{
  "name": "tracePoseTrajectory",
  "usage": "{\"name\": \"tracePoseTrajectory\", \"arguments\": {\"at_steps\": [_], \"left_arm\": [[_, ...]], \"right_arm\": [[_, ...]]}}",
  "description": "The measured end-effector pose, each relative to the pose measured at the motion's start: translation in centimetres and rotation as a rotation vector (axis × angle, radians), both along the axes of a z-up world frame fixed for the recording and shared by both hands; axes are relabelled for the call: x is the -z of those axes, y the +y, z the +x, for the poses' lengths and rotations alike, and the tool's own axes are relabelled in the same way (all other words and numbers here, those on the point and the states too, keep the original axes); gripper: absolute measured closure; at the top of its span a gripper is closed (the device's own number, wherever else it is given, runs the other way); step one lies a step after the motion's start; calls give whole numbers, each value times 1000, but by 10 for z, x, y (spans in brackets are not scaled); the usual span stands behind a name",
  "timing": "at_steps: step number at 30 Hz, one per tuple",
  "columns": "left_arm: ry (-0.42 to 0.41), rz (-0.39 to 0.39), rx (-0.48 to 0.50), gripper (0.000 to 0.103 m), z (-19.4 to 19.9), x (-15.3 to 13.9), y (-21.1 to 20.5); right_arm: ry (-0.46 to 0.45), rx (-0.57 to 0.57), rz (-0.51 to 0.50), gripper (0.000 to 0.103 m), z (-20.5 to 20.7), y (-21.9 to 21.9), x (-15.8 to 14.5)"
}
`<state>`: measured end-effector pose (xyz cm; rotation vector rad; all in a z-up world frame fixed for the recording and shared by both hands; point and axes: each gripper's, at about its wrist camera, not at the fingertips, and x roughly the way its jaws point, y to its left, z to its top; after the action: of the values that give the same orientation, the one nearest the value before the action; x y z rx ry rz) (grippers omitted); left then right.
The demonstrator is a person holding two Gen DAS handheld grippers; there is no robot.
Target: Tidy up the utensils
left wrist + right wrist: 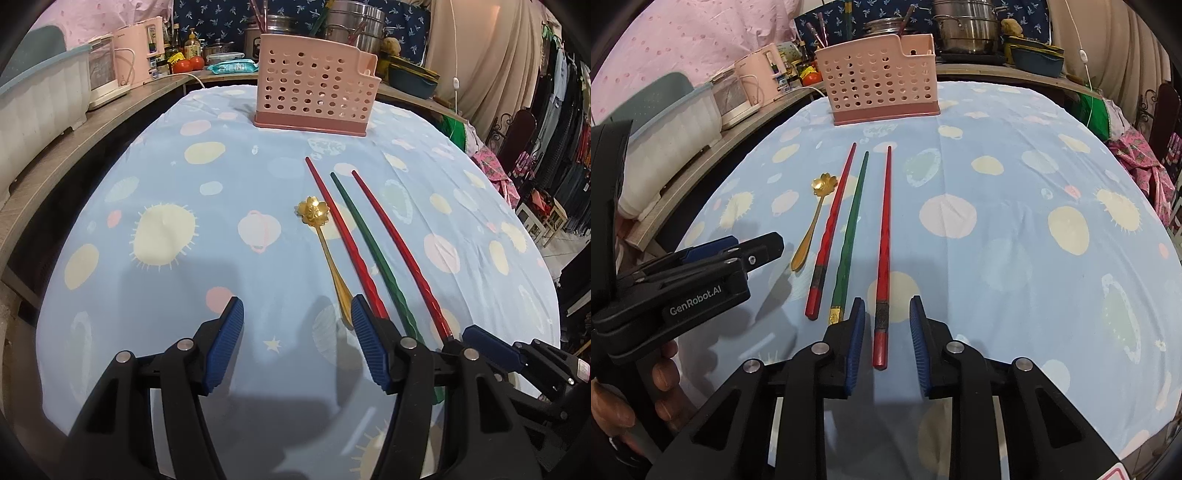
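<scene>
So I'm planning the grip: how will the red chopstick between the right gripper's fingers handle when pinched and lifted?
The red chopstick looks straight and rigid, so probably stiff. Its glossy surface may slip. The right gripper straddles its thick end, so the long tip could droop.

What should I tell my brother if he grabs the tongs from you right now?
Left tongs: open, holding nothing, next to the gold spoon.
Right tongs: open around the thick end of the rightmost red chopstick, not squeezing yet.
The other red chopstick and the green chopstick lie on the tablecloth.
Pink holder: nothing from the cloth in it yet. All four still need moving.
</scene>
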<state>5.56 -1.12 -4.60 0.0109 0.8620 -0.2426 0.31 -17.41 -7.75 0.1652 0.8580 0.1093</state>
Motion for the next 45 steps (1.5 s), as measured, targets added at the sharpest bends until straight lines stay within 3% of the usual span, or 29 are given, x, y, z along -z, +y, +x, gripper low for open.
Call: {"name": "tracePoseTrajectory", "arguments": {"at_steps": [15,31,36,41,45], "left_arm": [[23,1,11,46,1,8,-7],[31,11,11,51,8,13,-13],[28,3,24,61,10,14,-16],[26,-4,35,82,9,14,-16],[31,-14,54,92,6,15,-18]], "right_arm": [[13,4,-2,96,-1,-1,7],[12,7,1,96,0,-2,8],[13,7,1,96,0,-2,8],[13,7,2,96,1,-2,8],[13,7,3,96,1,-3,8]]}}
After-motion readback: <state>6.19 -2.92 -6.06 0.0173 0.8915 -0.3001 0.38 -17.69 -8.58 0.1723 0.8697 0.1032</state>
